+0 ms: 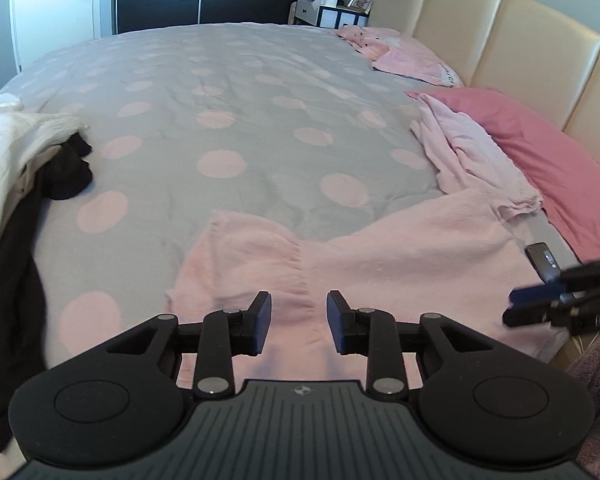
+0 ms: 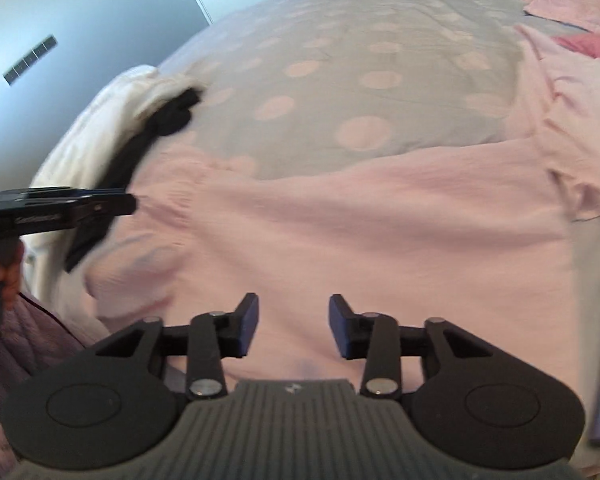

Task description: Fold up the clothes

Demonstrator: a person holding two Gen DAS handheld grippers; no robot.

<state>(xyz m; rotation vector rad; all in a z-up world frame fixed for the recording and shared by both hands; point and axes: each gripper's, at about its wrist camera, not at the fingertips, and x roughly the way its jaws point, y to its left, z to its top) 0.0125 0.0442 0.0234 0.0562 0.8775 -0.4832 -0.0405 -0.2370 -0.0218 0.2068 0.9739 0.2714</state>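
A pale pink garment lies spread flat on the near part of the bed, with a gathered seam running down its middle. My left gripper hovers over its near edge, jaws apart, nothing between the pads. In the right wrist view the same pale pink garment fills the middle, blurred. My right gripper stands open above it, holding nothing. The right gripper also shows at the right edge of the left wrist view, and the left gripper shows at the left edge of the right wrist view.
The bed has a grey duvet with pink dots. A white and black clothes pile lies at the left edge. A crumpled pink cloth, a darker pink pillow and a beige headboard are on the right. A phone lies near the right edge.
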